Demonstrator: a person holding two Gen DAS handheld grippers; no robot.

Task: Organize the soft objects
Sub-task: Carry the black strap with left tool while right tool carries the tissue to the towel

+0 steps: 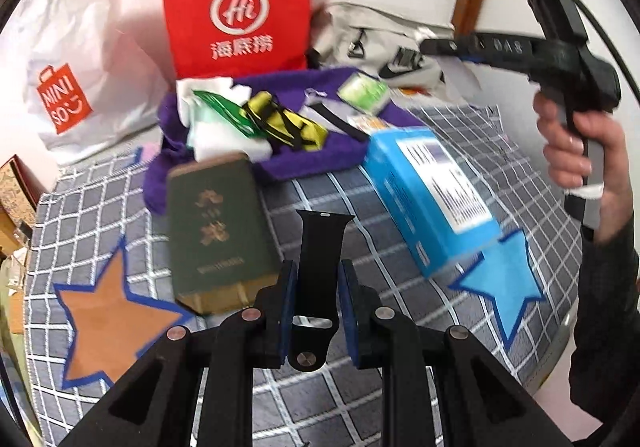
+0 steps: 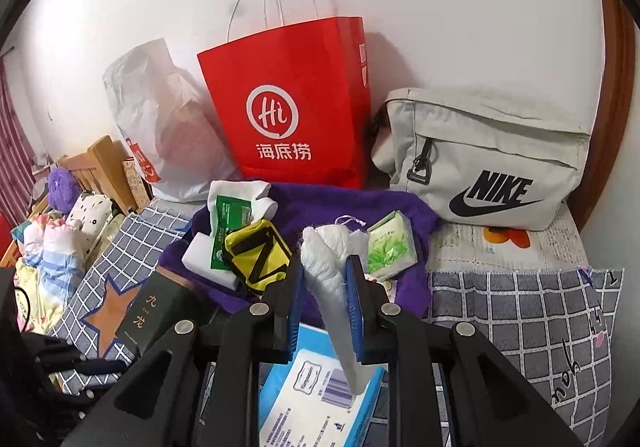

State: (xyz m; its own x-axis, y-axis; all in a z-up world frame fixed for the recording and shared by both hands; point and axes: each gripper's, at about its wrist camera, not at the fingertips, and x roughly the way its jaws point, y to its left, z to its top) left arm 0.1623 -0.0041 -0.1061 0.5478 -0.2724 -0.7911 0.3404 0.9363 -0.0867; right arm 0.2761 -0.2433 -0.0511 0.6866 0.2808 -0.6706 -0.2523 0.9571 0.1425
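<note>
While the left gripper [image 1: 316, 307] clamps a black silicone watch strap [image 1: 320, 267] between its blue pads, the strap stands upright above the checked bedspread [image 1: 340, 187], its pin end nearest the camera. The right gripper [image 2: 326, 287] is closed on a rolled white cloth [image 2: 326, 267], which sticks up past the fingertips and hangs down behind them over a blue box [image 2: 320, 399].

Only the left wrist view shows the strap, the right gripper's handle and the person's hand [image 1: 576, 151] wrapped around it near the bedspread's right edge. Only the right wrist view shows the white cloth in a grip, the full grey Nike bag [image 2: 488, 155] and a bed with bedding at far left.

Both views share one purple cloth [image 1: 288, 159] toward the far edge, carrying one yellow pouch with black straps [image 1: 288, 123], one green sachet [image 1: 224, 107], one green tissue pack [image 1: 364, 91] and white foam pieces. One dark green book [image 1: 216, 231] lies just in front of the purple cloth. Against the wall stand one red paper bag [image 1: 240, 11] and one white Miniso bag [image 1: 68, 55]. Two star patches show: one orange [image 1: 112, 311], one blue [image 1: 500, 279].
</note>
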